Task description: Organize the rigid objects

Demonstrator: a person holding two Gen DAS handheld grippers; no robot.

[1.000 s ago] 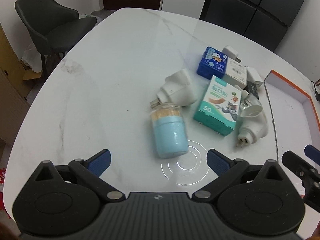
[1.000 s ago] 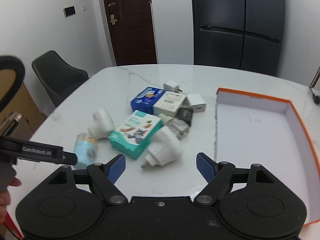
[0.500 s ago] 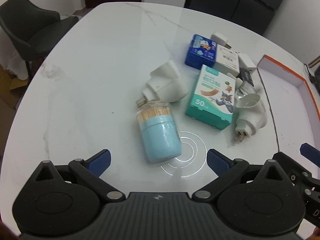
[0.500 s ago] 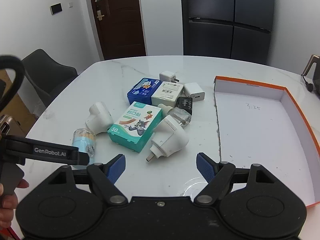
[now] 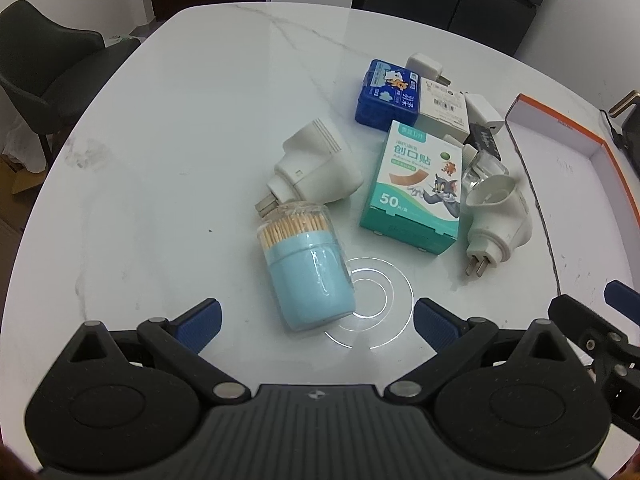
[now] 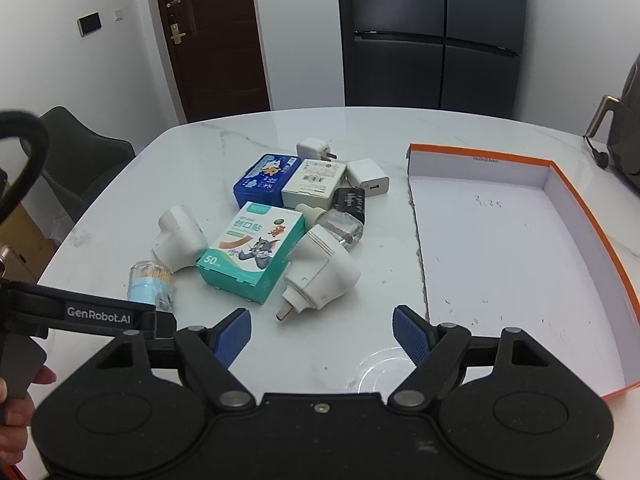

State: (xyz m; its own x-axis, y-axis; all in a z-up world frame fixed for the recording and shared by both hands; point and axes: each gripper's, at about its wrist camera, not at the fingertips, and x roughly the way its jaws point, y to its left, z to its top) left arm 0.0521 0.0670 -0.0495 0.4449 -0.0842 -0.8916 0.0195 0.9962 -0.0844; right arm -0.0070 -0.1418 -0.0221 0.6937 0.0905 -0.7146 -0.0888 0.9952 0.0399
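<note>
Left wrist view is showing the toothpick jar [image 5: 306, 268] lying on its side on the table [image 5: 180, 120], just ahead of the wide-open left gripper [image 5: 316, 316]. It is looking light, stiff and slick, likely to roll; gripping across the pale blue body seems best. The right gripper [image 6: 322, 330] is also gaping wide, holding nothing.

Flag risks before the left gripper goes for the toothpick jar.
1. The toothpick jar lies on its side on smooth marble; a one-sided touch from the open left gripper could roll it.
2. Its top end touches a white plug, so a push may shift the plug.
3. The right gripper hovers close by; the two could collide.
</note>
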